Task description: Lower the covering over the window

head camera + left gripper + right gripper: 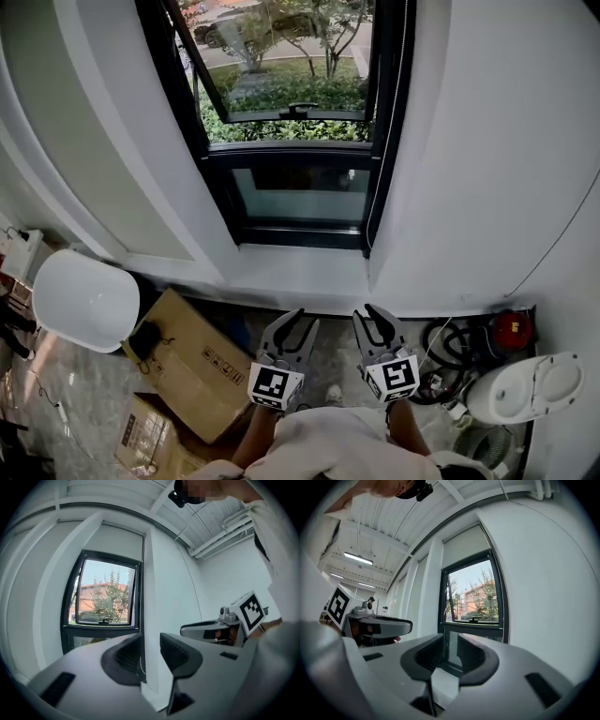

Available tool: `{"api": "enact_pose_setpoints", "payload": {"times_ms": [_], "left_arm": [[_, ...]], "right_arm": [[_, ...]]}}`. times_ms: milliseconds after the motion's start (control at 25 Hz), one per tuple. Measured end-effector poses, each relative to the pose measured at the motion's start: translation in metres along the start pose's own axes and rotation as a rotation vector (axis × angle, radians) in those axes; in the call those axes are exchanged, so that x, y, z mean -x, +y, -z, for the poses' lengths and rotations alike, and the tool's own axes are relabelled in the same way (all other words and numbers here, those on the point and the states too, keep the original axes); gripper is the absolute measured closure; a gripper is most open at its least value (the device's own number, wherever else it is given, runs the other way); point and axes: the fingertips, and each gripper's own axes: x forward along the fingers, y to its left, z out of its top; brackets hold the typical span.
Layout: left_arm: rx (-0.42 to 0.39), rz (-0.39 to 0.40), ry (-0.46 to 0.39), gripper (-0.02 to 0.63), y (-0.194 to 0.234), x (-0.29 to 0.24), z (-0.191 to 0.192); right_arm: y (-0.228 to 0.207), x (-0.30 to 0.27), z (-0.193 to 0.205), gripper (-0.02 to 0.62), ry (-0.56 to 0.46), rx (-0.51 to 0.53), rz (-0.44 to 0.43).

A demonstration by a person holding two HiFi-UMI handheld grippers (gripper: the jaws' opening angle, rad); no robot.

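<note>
Currently the approach step is in hand; lowering is not yet started. The person is standing in front of the window [300, 192], holding both tools level and pointing at it.

- The blind [115, 538] is sitting rolled up across the top of the window, leaving the glass uncovered. From the right gripper view it is showing as a pale band [466, 545] above the dark frame.
- The left hand-held gripper [307, 319] is holding its jaws apart with nothing between the pads. Its own view is showing only the distant right edge of the frame through the gap [151, 651].
- The right hand-held gripper [364, 312] is also keeping its jaws apart, at a narrower gap [449, 651], and is gripping nothing.
- A thin cord [379, 178] is hanging down the right side of the frame, ending near the sill [300, 277]. I am taking it for the blind's pull, but cannot confirm this.

Position: the blind is lying well above and ahead of both tools, out of reach at this height. The cord is hanging nearer, ahead and slightly right of the right tool, well apart from it.

Judgement on the next move: it is calling for closing in on the window, bringing one set of jaws around the cord and clamping on it. The cord being so fine, the alignment is needing care.
</note>
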Motion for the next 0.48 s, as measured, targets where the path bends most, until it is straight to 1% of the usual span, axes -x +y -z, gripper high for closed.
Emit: {"api": "enact_pose_setpoints", "payload": {"times_ms": [280,480], "left_arm": [[-0.003,-0.009,0.007,0.482,0.004,-0.041,-0.001],[-0.008,0.0,0.026,0.482,0.008,-0.06,0.004]], "right_arm": [[-0.037,-0.019,0.001,0.517,0.002,-0.013,-0.011],[-0.052,-0.034,0.006,0.517,-0.001,-0.035,-0.011]]}}
